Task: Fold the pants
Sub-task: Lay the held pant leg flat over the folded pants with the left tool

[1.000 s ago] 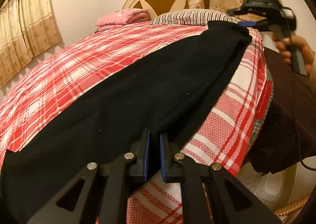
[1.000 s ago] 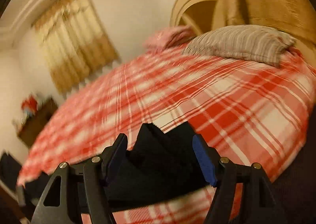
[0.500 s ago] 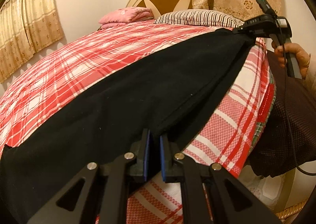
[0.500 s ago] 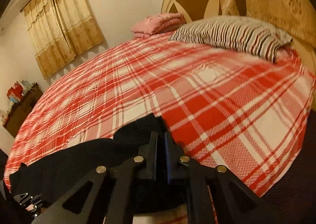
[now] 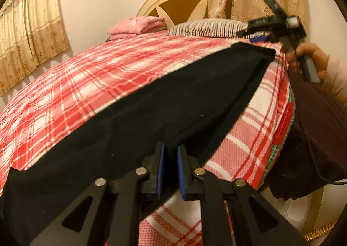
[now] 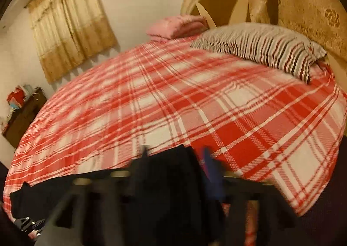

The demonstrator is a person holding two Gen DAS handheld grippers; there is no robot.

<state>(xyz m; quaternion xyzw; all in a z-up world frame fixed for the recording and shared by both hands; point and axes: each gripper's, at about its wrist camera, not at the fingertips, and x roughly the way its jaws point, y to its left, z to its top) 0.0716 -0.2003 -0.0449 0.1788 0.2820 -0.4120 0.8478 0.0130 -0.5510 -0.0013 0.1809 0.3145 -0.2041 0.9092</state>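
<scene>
Nearest, the left gripper (image 5: 171, 168) is pinched shut on the near end of the black pants (image 5: 141, 120), at their right-hand edge. From there the pants run lengthwise away along the right side of the red plaid bedspread (image 5: 91, 76), flat and doubled, toward the striped pillow (image 5: 208, 28). At the far end the right gripper (image 5: 257, 36) hangs just past the far corner, off the cloth; its own view is smeared, so whether its jaws are parted I cannot tell

pants (image 5: 151, 111) along bed's (image 5: 86, 85) near edge | pillow (image 6: 260, 48) at headboard (image 5: 180, 5) | blanket (image 5: 136, 27) left of pillow
</scene>
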